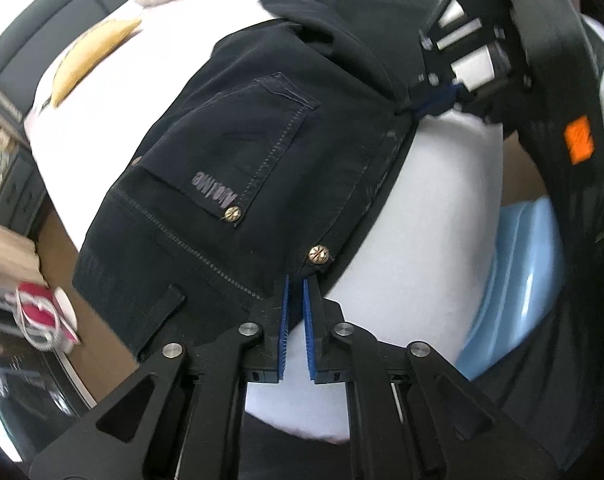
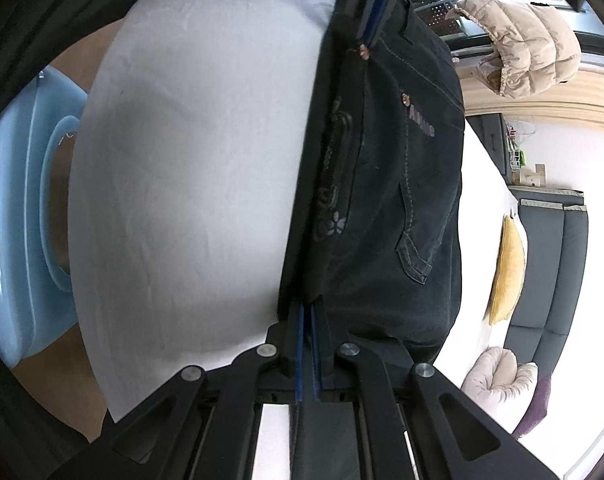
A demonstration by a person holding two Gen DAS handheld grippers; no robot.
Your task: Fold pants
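Dark navy pants [image 1: 238, 152] lie on a white bed sheet [image 1: 434, 184], back pocket with brass rivets facing up. My left gripper [image 1: 296, 280] is shut on the waistband edge just below a rivet. My right gripper [image 1: 434, 98], seen at the far right in the left wrist view, is shut on the other end of the same edge. In the right wrist view the pants [image 2: 386, 184] stretch taut from my right gripper [image 2: 307, 308] up to the left gripper [image 2: 372, 36] at the top.
A light blue plastic tub [image 1: 514, 276] sits beside the bed; it also shows in the right wrist view [image 2: 18, 216]. A yellow cushion [image 2: 508, 268], a beige puffer jacket [image 2: 530, 44] and a grey sofa [image 2: 558, 280] lie beyond the pants. Red shoes [image 1: 42, 312] are on the floor.
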